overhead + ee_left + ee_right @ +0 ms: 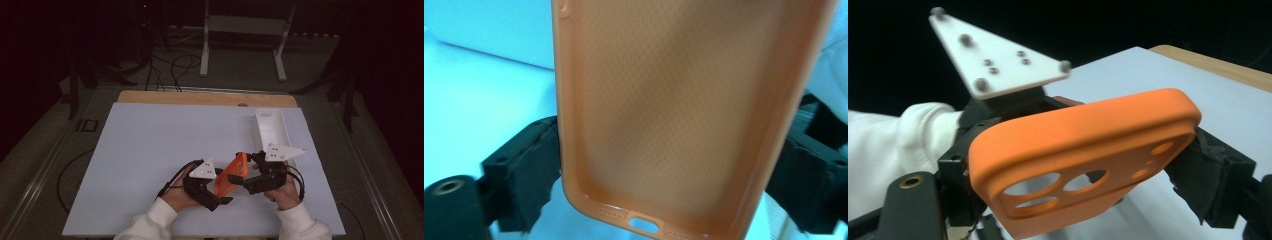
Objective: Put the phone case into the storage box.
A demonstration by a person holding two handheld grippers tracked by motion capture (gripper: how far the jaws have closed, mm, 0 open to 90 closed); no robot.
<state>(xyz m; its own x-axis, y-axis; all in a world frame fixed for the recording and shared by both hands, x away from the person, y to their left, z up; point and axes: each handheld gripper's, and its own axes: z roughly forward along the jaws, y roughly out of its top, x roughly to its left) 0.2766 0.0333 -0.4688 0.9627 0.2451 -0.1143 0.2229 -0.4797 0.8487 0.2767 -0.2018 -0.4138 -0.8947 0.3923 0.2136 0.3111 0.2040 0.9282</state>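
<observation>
Black grippers [227, 187] with grey three-cornered plates [203, 169], white sleeves [155, 216].

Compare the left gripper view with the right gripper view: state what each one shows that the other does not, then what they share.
The left gripper view alone shows the hollow inside of the orange phone case, its dotted lining and the port cut-out at its bottom edge. The right gripper view alone shows the case's smooth outer back with the camera holes, plus the grey three-cornered plate of the left gripper and a white sleeve. Both show the same case between black jaws over the white table sheet.
</observation>
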